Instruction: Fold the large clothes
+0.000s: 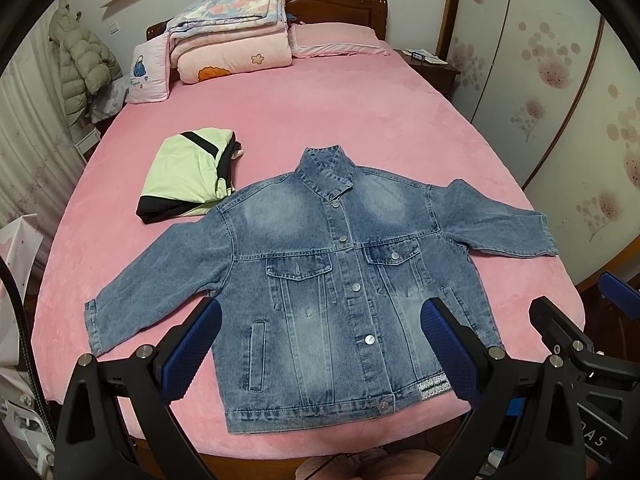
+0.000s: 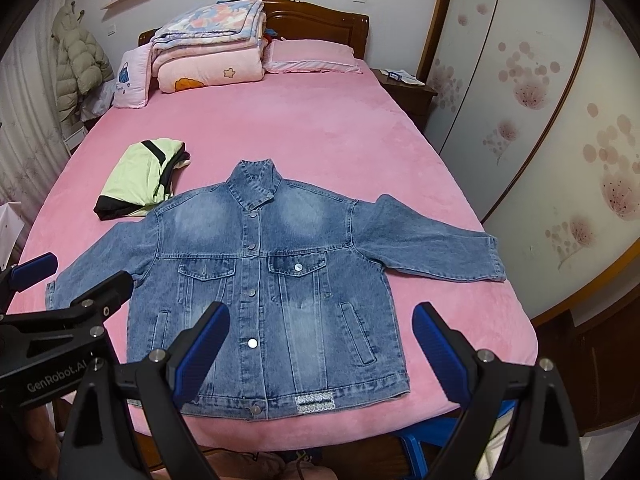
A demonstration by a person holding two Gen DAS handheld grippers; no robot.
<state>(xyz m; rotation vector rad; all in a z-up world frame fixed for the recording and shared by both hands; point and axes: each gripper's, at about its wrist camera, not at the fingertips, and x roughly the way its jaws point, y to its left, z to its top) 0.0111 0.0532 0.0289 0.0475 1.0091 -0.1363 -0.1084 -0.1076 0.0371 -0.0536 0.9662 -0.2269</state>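
A blue denim jacket [image 1: 320, 280] [image 2: 272, 276] lies flat and buttoned on the pink bed [image 1: 320, 120], front up, collar toward the headboard, both sleeves spread outward. Its hem lies near the bed's front edge. My left gripper [image 1: 320, 354] hovers open above the jacket's lower part, with nothing between its blue pads. My right gripper [image 2: 320, 354] is also open and empty, held over the jacket's lower right half. In the left wrist view the right gripper [image 1: 576, 320] shows at the right edge. The right wrist view has the left gripper [image 2: 72, 284] at its left edge.
A folded light-green and black garment [image 1: 188, 176] [image 2: 140, 180] lies left of the jacket's collar. Folded quilts [image 1: 232, 36] and pillows [image 1: 336, 40] are stacked at the headboard. A nightstand [image 1: 430, 62] and wardrobe doors [image 1: 540, 80] stand to the right; a coat [image 1: 80, 68] hangs at the left.
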